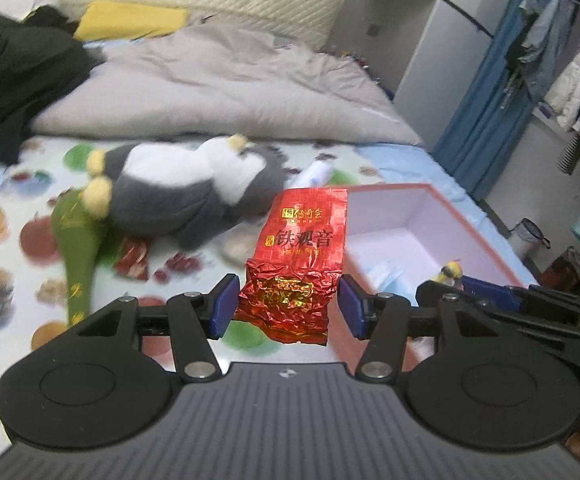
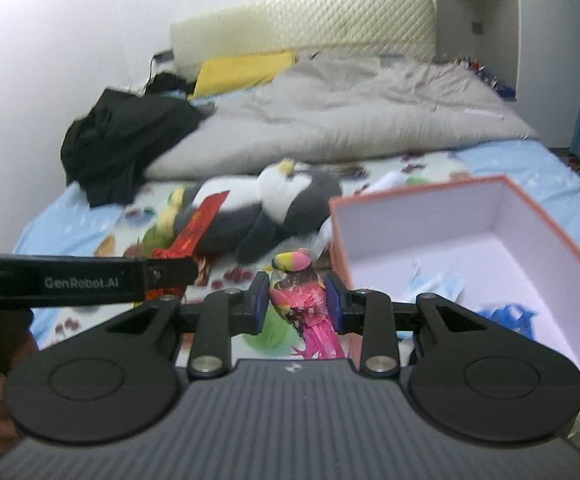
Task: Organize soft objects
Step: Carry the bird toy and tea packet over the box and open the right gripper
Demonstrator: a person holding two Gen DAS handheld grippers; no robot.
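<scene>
My left gripper point(image 1: 286, 306) is shut on a red foil tea packet point(image 1: 302, 256) and holds it above the bed, just left of the pink open box point(image 1: 478, 232). My right gripper point(image 2: 297, 304) is shut on a pink toy parrot point(image 2: 302, 300), held beside the box's near left corner point(image 2: 340, 248). A grey and white plush penguin point(image 1: 186, 188) lies on the fruit-print sheet behind both; it also shows in the right wrist view point(image 2: 258, 204). A green pouch point(image 1: 78, 248) lies left of the penguin. The left gripper point(image 2: 170, 274) with the red packet point(image 2: 198, 226) shows at the left of the right wrist view.
The box holds blue and white soft items point(image 2: 506, 314). A grey duvet point(image 1: 226, 84), a black garment point(image 1: 18, 76) and a yellow pillow point(image 1: 130, 20) lie at the bed's far end. A small red packet point(image 1: 132, 258) lies on the sheet. A wardrobe and hanging clothes point(image 1: 562, 60) stand at the right.
</scene>
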